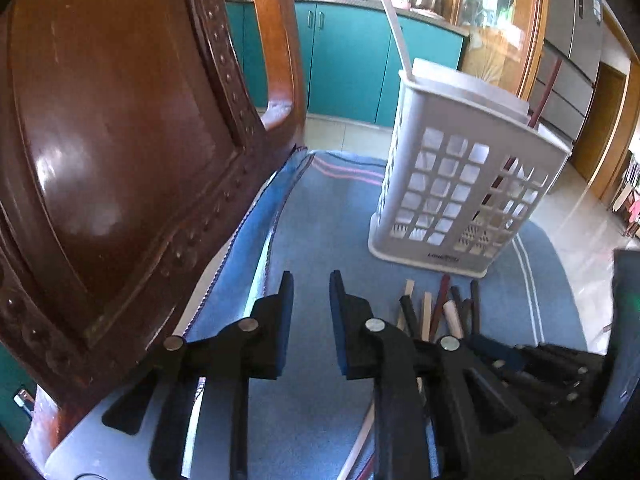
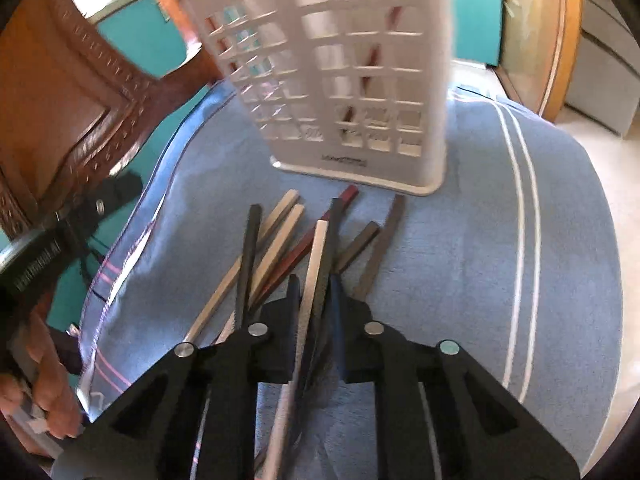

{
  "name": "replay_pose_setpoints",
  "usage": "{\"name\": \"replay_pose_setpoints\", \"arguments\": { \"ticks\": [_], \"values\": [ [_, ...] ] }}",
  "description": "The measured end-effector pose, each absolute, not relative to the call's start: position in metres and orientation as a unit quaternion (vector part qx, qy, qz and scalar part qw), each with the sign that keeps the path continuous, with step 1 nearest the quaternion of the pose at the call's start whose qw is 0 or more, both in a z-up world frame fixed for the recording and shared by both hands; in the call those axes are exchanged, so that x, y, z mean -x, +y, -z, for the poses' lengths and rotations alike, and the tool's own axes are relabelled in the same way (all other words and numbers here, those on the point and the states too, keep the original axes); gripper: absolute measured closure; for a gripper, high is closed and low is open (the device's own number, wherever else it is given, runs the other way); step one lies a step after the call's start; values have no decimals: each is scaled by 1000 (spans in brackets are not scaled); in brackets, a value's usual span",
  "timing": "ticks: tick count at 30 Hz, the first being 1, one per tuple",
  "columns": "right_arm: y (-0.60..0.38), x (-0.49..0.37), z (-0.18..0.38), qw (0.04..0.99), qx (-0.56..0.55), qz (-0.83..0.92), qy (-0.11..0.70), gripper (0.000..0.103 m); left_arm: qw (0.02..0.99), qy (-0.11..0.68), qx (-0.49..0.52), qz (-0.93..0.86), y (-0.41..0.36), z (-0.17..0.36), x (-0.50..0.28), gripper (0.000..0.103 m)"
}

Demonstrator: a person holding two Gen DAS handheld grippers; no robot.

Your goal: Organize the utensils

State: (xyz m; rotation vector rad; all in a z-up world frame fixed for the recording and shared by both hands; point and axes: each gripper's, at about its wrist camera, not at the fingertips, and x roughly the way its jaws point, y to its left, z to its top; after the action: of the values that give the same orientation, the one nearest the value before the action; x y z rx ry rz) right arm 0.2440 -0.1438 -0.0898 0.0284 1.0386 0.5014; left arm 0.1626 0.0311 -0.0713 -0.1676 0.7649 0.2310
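Note:
A pile of chopsticks (image 2: 280, 240) in beige, black, brown and dark red lies on a blue cloth (image 2: 460, 260) in front of a white slotted utensil basket (image 2: 340, 80). My right gripper (image 2: 316, 284) is down in the pile, shut on a pale chopstick (image 2: 316, 248) and a dark one (image 2: 334, 232) beside it. In the left wrist view, my left gripper (image 1: 312, 280) hovers over bare cloth (image 1: 340, 220) left of the chopsticks (image 1: 440, 312), jaws apart, with nothing between them. The basket (image 1: 460, 184) holds a white stick (image 1: 394, 28) and a dark red one (image 1: 544, 92).
A carved dark wooden chair back (image 1: 120, 140) stands close on the left of the cloth. A hand (image 2: 40, 392) grips the left tool at the lower left. Teal kitchen cabinets (image 1: 344, 60) and tiled floor lie beyond the table edge.

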Motion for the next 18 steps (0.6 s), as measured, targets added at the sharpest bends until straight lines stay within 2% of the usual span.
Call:
{"name": "replay_pose_setpoints", "arguments": {
  "ticks": [6,18],
  "values": [
    [-167,-241,78,846,-24,-226,483,90,914,383,72,-111,24,76,-163,83],
    [-219,-241,82,855,-66,-163,487,90,907,402,64,-107,16,91,-171,74]
  ]
}}
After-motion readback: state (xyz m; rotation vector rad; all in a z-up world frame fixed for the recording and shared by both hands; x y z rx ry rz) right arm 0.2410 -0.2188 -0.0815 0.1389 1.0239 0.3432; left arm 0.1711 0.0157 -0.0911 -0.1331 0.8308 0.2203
